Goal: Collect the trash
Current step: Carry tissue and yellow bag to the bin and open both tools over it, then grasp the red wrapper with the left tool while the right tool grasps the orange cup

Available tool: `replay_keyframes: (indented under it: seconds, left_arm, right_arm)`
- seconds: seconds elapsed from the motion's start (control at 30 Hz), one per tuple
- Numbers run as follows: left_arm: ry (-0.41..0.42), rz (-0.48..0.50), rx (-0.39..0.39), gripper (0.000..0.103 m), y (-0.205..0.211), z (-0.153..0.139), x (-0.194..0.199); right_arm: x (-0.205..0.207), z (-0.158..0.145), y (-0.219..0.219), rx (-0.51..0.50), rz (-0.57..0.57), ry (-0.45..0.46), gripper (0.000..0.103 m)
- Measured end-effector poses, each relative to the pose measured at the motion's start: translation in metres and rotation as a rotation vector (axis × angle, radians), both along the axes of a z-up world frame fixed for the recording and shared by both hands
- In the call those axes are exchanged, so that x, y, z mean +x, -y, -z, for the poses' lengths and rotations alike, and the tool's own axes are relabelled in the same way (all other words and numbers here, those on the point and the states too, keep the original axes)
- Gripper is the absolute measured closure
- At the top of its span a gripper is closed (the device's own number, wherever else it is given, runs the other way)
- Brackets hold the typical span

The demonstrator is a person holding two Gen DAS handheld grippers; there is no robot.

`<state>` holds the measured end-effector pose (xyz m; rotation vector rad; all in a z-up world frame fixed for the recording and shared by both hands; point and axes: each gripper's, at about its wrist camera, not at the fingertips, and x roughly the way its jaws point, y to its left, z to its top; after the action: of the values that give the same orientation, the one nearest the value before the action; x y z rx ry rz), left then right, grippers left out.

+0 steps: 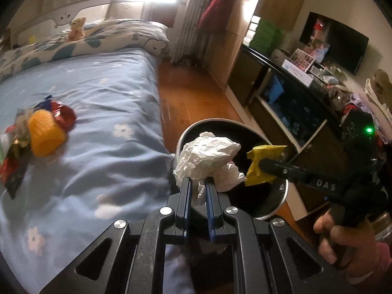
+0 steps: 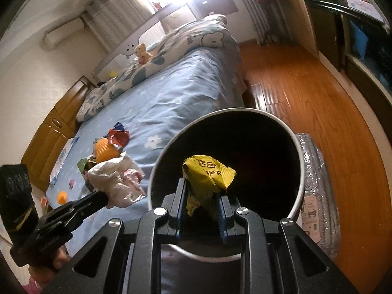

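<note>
Left wrist view: left gripper (image 1: 198, 183) clamped, blue-padded jaws nearly together, on a crumpled white plastic bag (image 1: 208, 156), held above the near rim of a round black bin with a pale rim (image 1: 281, 196) standing on the orange wooden floor (image 1: 191, 93) just beside the bed. To the right, right gripper (image 1: 261, 165) pinching a crumpled yellow wrapper (image 1: 262, 161) over the bin's mouth; a hand (image 1: 343, 240) grips its handle. On the blue flowered bedsheet (image 1: 98, 98), well apart from the bin, a heap of leftover trash: an orange ribbed plastic cup (image 1: 45, 134) lying among red foil wrappers (image 1: 63, 115). A small plush toy (image 1: 77, 28) sits on the folded quilt.

Right wrist view: right gripper (image 2: 201, 197) closed narrowly on the yellow wrapper (image 2: 208, 174), hanging directly over the dark inside of the bin (image 2: 156, 171). Left gripper (image 2: 104, 198) at left, gripping the white bag (image 2: 115, 181), just outside the bin's rim above the bedsheet (image 2: 171, 98). Beyond it, the orange cup (image 2: 104, 150) and red wrappers (image 2: 118, 137) on the bed. A silvery wrapped bundle (image 2: 316, 171) lies on the floor (image 2: 306, 98) beside the bin.
</note>
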<state>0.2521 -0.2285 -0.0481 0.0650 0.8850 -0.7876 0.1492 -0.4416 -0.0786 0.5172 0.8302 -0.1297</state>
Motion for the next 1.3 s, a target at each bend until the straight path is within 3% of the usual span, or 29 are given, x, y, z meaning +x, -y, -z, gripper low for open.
replay_keyframes:
  seconds: [0.4,0.63,0.8,0.93,1.13,1.3]
  left_arm:
    - [-0.041,0.034,0.040,0.090,0.046,0.012,0.026]
    - [-0.040,0.014,0.029,0.061,0.046,0.010,0.023]
    - [-0.027,-0.003,0.017,0.055,0.028,0.012,0.014]
    - [-0.030,-0.040,0.009,0.050,0.005,0.014,0.006]
    - [-0.026,-0.116,0.015,0.048,-0.032,0.016,-0.008]
    - [0.001,-0.208,0.028,0.042,-0.067,0.015,-0.017]
  right_arm:
    - [0.006,0.005,0.022,-0.005,-0.007,-0.039,0.076]
    - [0.010,0.009,0.027,0.003,-0.017,-0.064,0.061]
    - [0.008,0.007,0.028,0.007,0.000,-0.059,0.057]
    - [0.007,0.006,0.028,0.002,-0.002,-0.059,0.041]
    - [0.007,0.000,0.019,-0.002,-0.011,-0.044,0.040]
    - [0.012,-0.008,-0.007,-0.013,-0.044,-0.011,0.031]
